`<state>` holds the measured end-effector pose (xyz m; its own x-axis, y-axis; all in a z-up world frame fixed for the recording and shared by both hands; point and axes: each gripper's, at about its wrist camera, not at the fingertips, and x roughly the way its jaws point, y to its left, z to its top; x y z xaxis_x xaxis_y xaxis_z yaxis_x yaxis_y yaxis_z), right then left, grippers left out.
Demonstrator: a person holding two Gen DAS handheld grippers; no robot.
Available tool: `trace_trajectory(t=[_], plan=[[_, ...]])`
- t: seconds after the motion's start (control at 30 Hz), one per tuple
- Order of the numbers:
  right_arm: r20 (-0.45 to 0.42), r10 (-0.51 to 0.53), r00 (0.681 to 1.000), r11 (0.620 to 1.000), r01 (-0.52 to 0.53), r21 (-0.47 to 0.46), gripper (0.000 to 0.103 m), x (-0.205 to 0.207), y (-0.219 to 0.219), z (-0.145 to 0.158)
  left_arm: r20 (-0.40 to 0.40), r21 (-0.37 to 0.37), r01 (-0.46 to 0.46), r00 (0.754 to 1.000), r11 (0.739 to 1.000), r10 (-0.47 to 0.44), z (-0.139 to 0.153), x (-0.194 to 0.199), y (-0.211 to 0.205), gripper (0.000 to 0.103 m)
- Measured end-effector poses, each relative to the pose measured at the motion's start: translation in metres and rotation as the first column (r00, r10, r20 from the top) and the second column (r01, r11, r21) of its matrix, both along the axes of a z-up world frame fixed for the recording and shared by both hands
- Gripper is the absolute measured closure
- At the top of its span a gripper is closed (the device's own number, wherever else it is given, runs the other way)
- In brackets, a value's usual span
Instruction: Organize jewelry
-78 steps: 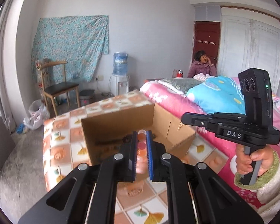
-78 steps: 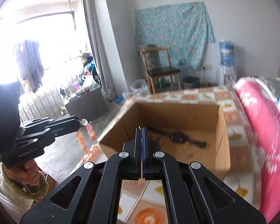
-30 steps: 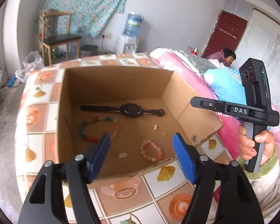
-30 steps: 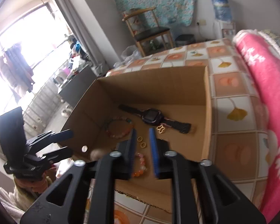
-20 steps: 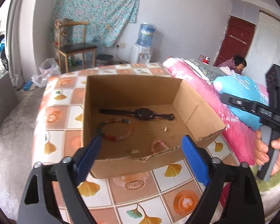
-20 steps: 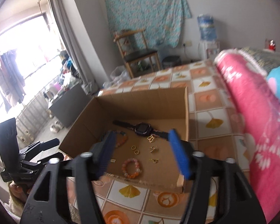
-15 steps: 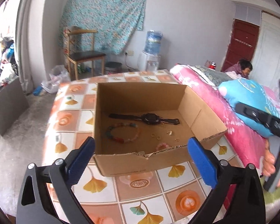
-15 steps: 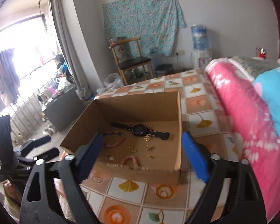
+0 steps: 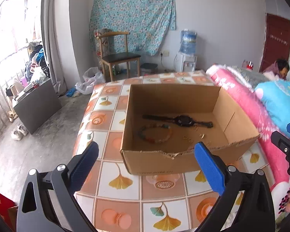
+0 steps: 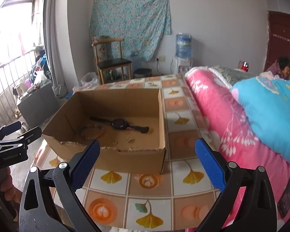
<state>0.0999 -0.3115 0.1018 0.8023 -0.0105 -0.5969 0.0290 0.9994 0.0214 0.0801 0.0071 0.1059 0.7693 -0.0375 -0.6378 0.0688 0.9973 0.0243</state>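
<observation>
- Jewelry lies on the floor of the open cardboard box (image 9: 183,165), which stands on the tiled table (image 9: 114,181).
- A black watch (image 9: 183,120) lies flat near the back of the box, its strap stretched out to both sides.
- A bead bracelet (image 9: 154,134) with many colours lies just in front of the watch, to the left.
- Some tiny gold rings (image 9: 186,138) sit to the right of the bracelet, and they are hard to see.
- The left gripper (image 9: 145,166) has its blue fingers spread wide with nothing between them, and it hangs in front of the box.
- The right gripper (image 10: 147,162) is wide too and holds nothing; its jaws are opening the last little bit.
- All these things look light, I think.
- The watch has a hard middle and a bendy strap, so the strap or the edge of the round case is a good place to pinch.
- The bracelet is floppy and will dangle, so pinching one bead or two should work.
- The little rings are smooth and thin, so they could slip away or get lost; they need a slow, careful pinch from above.
</observation>
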Motion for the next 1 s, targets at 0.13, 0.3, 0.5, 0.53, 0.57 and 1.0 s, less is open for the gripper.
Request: trace_trajectory(t=[0.13,0.3,0.5,0.53,0.57,1.0], plan=[[-0.054,-0.001,0.999,1.000,0.000,-0.022,0.008,0.007,0.006,-0.013,-0.012,0.046,-0.027,1.000,0.999,0.028,-0.009,0.001,-0.007,0.006],[-0.139,0.002,0.990,0.998,-0.011,-0.069,0.008,0.022,0.017,-0.032,-0.108,0.029,-0.039,0.993,0.999,0.042,-0.027,0.012,-0.012,0.006],[-0.187,0.021,0.982,1.000,-0.025,-0.019,0.008,0.032,0.022,-0.044,-0.157,0.023,-0.043,0.986,0.999,0.046,-0.035,0.020,-0.016,0.006],[-0.191,0.021,0.981,0.999,-0.026,-0.021,0.008,0.033,0.023,-0.045,-0.160,0.020,-0.041,0.986,0.999,0.044,-0.036,0.021,-0.016,0.006],[-0.195,0.023,0.980,0.999,-0.028,-0.024,0.008,0.035,0.024,-0.047,-0.162,0.017,-0.041,0.986,0.999,0.043,-0.037,0.022,-0.017,0.006],[-0.220,0.034,0.975,0.999,-0.040,-0.023,0.008,0.041,0.028,-0.051,-0.206,-0.022,-0.056,0.977,0.998,0.051,-0.047,0.032,-0.016,0.006]])
